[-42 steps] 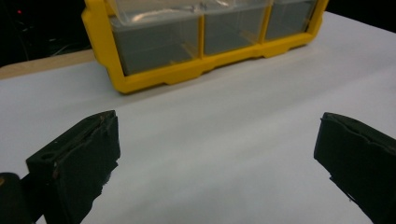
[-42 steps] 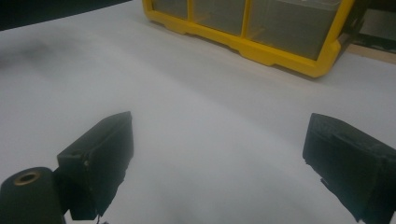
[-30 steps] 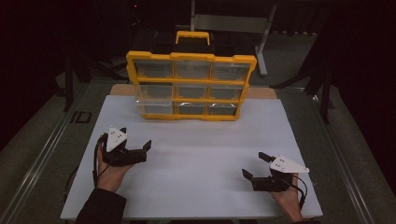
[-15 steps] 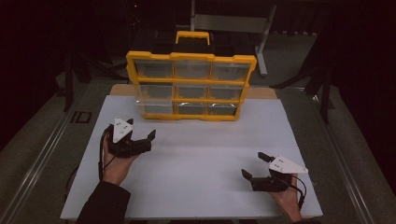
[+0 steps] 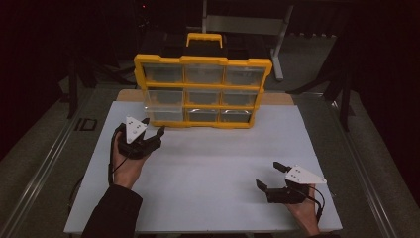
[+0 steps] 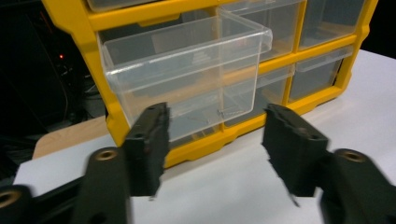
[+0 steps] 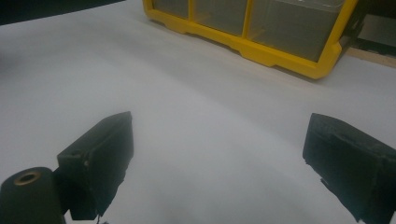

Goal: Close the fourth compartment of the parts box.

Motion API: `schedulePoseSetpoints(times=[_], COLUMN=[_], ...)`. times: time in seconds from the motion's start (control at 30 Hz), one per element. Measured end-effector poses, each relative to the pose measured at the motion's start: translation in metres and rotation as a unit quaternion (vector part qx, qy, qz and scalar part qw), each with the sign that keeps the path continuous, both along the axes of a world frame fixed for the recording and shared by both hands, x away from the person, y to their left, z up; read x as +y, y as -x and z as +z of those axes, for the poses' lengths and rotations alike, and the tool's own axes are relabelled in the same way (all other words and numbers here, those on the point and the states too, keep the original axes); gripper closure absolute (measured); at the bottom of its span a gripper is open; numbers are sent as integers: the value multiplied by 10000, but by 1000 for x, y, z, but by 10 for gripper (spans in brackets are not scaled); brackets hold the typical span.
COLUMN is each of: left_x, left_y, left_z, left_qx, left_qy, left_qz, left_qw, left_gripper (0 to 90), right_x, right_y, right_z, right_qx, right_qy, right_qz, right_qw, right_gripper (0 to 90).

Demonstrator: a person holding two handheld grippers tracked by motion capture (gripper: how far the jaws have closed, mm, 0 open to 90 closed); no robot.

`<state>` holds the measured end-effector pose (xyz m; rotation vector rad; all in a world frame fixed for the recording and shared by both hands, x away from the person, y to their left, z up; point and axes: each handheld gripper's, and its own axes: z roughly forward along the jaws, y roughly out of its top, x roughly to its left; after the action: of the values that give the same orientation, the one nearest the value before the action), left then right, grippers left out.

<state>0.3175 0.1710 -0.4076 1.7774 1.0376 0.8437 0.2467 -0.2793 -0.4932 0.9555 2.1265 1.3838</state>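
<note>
Yellow plastic organiser cabinet with clear drawers stands at the far edge of the white tabletop. Its clear plastic middle-left drawer juts out. Left tongs hover just before that drawer, jaws just been closing, nothing between them. Right tongs rest near the right near corner, apart and empty.

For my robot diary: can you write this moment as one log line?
left gripper: jaws just been closing, nothing between them, nearing clear drawer sticking out of yellow organizer | right gripper: open, empty, over white table
</note>
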Motion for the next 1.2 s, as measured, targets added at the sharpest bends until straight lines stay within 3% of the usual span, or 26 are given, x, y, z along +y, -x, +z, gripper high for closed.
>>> schedulePoseSetpoints(times=[0.33, 0.6, 0.8, 1.2], left_x=[-13, -12, -10, -13], left_y=[-13, -30, -37, -45], left_z=[0, -4, -5, -3], left_qx=[-48, 49, 124, 146], left_qy=[-337, -296, -309, -285], left_qz=[4, 293, 433, 467], left_qw=[9994, 9991, 9985, 9984], left_gripper=[649, 890, 900, 900], right_x=[0, -1, 0, 0], right_y=[0, 0, 0, 0], right_z=[-1, 0, -1, 0], right_qx=[12, -26, -22, -45], right_qy=[-2, -10, -4, 29], right_qz=[8, -26, -11, -16], right_qw=[10000, 10000, 10000, 10000], right_gripper=[86, 86, 86, 86])
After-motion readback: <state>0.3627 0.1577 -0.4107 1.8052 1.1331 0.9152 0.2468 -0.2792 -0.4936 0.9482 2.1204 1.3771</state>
